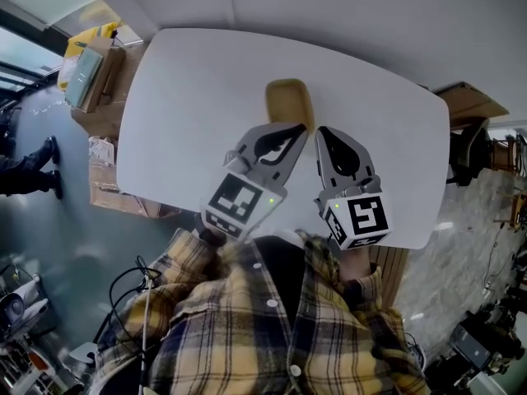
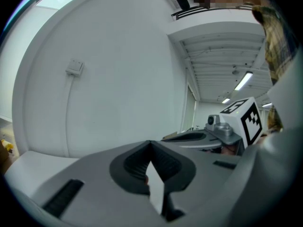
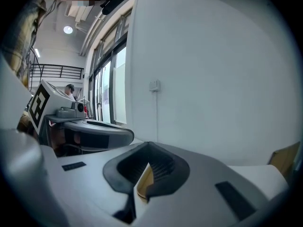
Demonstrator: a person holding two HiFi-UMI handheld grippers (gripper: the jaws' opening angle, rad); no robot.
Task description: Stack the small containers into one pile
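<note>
One tan, oblong small container [image 1: 287, 101] lies on the white table [image 1: 189, 97], near its middle. My left gripper [image 1: 301, 129] hovers just short of the container's near end, jaws shut with nothing in them. Close beside it on the right, my right gripper [image 1: 322, 132] is also shut and empty. In the left gripper view the left gripper [image 2: 151, 144] has its pads meeting, and the right gripper [image 2: 236, 122] shows alongside. In the right gripper view a sliver of the tan container [image 3: 143, 182] shows below the closed right gripper [image 3: 148, 146].
A white wall [image 1: 346, 15] runs behind the table's far edge. Cardboard boxes [image 1: 97, 81] stand on the floor to the table's left, and a cardboard piece [image 1: 469, 101] sits beyond its right corner. My plaid shirt [image 1: 272, 327] fills the bottom of the head view.
</note>
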